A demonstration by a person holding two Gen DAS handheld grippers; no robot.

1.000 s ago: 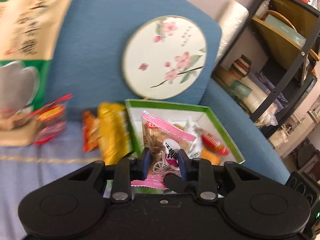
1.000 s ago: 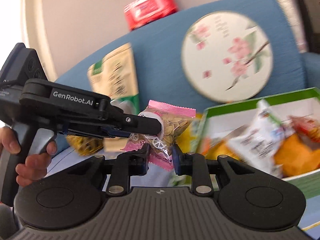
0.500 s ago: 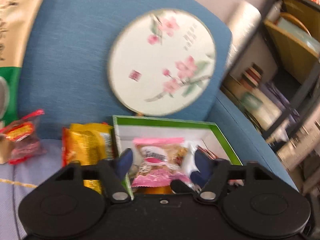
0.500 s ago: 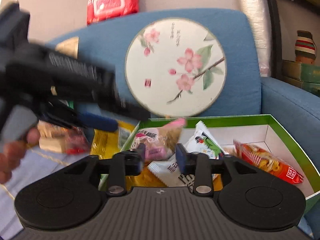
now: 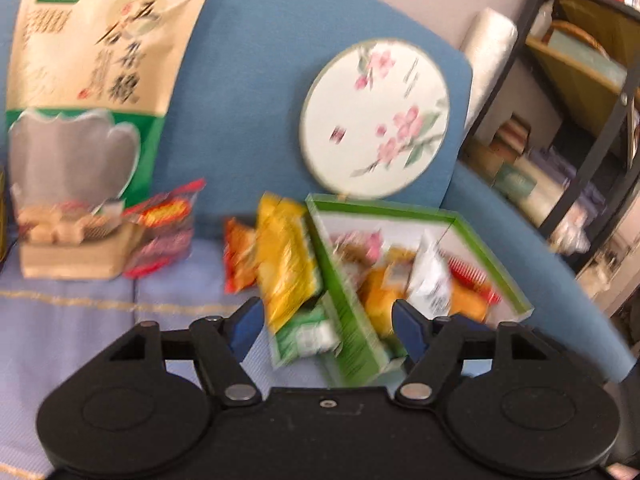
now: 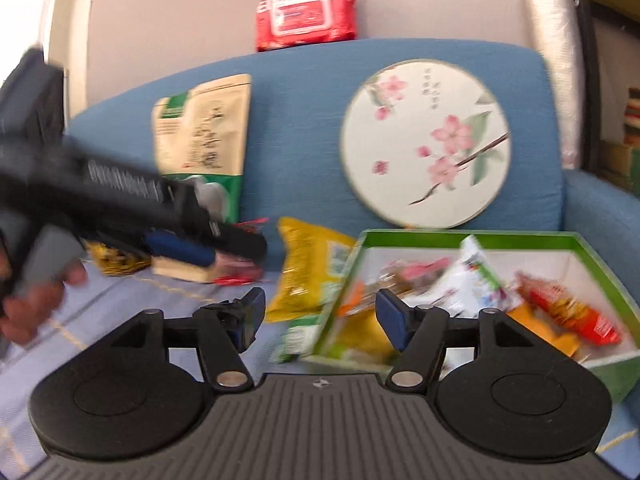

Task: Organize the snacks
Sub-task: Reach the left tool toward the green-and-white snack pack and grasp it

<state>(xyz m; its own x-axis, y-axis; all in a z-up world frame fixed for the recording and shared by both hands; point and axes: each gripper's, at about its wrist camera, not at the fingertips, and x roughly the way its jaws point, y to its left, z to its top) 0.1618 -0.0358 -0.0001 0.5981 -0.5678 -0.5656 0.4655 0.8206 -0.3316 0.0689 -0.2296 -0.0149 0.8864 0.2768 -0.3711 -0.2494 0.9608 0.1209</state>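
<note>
The green-rimmed box (image 5: pixel 380 210) (image 6: pixel 460 234) lies on the blue sofa seat with several snack packets in it. Among them is the pink packet (image 5: pixel 360 244) (image 6: pixel 416 272), lying free beside a white packet (image 6: pixel 476 276). A yellow packet (image 5: pixel 286 264) (image 6: pixel 310 268) leans on the box's left wall, with a small orange one (image 5: pixel 238 256) beside it. My left gripper (image 5: pixel 328 330) (image 6: pixel 236 250) has its jaws opening wide, nothing gripped. My right gripper (image 6: pixel 320 316) hovers before the box's left corner, jaws opening, holding nothing.
A tall beige and green pouch (image 5: pixel 92 80) (image 6: pixel 204 132) stands against the backrest at the left, a red packet (image 5: pixel 168 220) at its foot. A round flowered fan (image 5: pixel 376 112) leans behind the box. Red wipes (image 6: pixel 306 18) top the backrest. A shelf (image 5: pixel 580 80) stands at the right.
Both grippers were shut on the pink packet; both have opened and it now lies in the box. The left gripper has drawn back to the left.
</note>
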